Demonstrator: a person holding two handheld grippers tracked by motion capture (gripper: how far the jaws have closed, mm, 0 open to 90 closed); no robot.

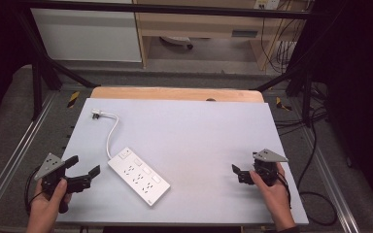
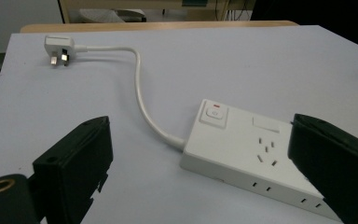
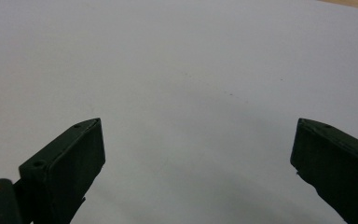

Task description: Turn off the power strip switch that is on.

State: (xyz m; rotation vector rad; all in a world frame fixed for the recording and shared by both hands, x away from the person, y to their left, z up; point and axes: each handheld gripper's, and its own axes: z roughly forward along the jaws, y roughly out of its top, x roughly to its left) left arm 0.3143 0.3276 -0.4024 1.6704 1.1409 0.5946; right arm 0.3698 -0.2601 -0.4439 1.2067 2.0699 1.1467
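Note:
A white power strip (image 1: 138,175) lies at an angle on the pale grey table (image 1: 199,136), near the front left. Its white cable (image 1: 110,136) curves back to a plug (image 1: 96,114) lying near the far left corner. My left gripper (image 1: 85,167) is held open just left of the strip, nothing between its jaws. In the left gripper view the strip (image 2: 242,149), with its switch (image 2: 213,114), sits ahead of the open left gripper (image 2: 200,126), and the plug (image 2: 58,49) lies farther off. My right gripper (image 1: 240,174) hovers open over bare table at the front right, as the right gripper view (image 3: 198,123) also shows.
A wooden table edge (image 1: 175,93) shows behind the grey surface. Black frame bars (image 1: 291,73) stand at the back corners. Loose cables (image 1: 315,194) lie on the floor at the right. A white cabinet (image 1: 87,34) and wooden furniture stand beyond the table.

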